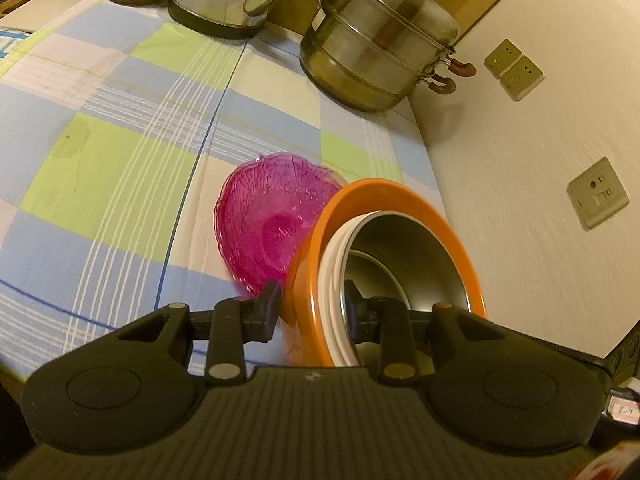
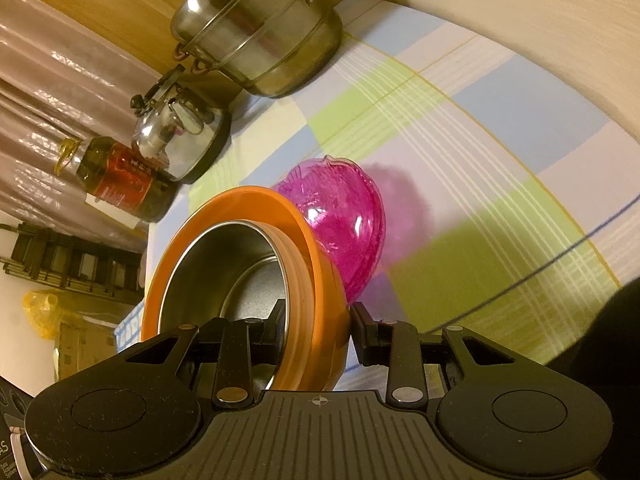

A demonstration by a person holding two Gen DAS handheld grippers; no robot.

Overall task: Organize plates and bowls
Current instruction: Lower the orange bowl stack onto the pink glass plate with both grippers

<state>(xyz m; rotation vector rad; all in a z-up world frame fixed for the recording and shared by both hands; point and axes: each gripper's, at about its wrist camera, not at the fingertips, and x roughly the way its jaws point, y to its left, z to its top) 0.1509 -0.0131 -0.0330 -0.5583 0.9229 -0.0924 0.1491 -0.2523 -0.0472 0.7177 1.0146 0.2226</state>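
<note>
**Ana:** While both grippers clamp the same nested stack, what exactly does each one have?

**Ben:** The left gripper (image 1: 310,306) is closed to a narrow gap over the rim of the orange bowl (image 1: 400,190), one finger outside the orange wall, the other inside the steel bowl (image 1: 404,252) that sits in it. White rims (image 1: 334,280) show between the orange and the steel, so at least one white bowl is nested there too.

**Ana:** And the right?

**Ben:** The right gripper (image 2: 318,322) pinches the same stack at another part of its rim: one finger inside the steel bowl (image 2: 216,256), the other outside the orange bowl (image 2: 248,196). Its jaws stand just as narrowly apart, pressed on the walls.

**Ana:** Where is the stack?

**Ben:** Tilted on its side above the checked tablecloth (image 1: 120,152), its mouth turned sideways. Whether it touches the cloth I cannot tell.

**Ana:** The pink piece?

**Ben:** A translucent pink bowl (image 1: 272,224) stands tilted behind the orange one, close against its outer wall; in the right view the pink bowl (image 2: 344,224) casts a pink shadow on the cloth.

**Ana:** Beyond that?

**Ben:** A steel steamer pot (image 1: 380,52), a kettle (image 1: 232,0) and a dark bottle (image 2: 120,180) line the far edge of the table.
</note>
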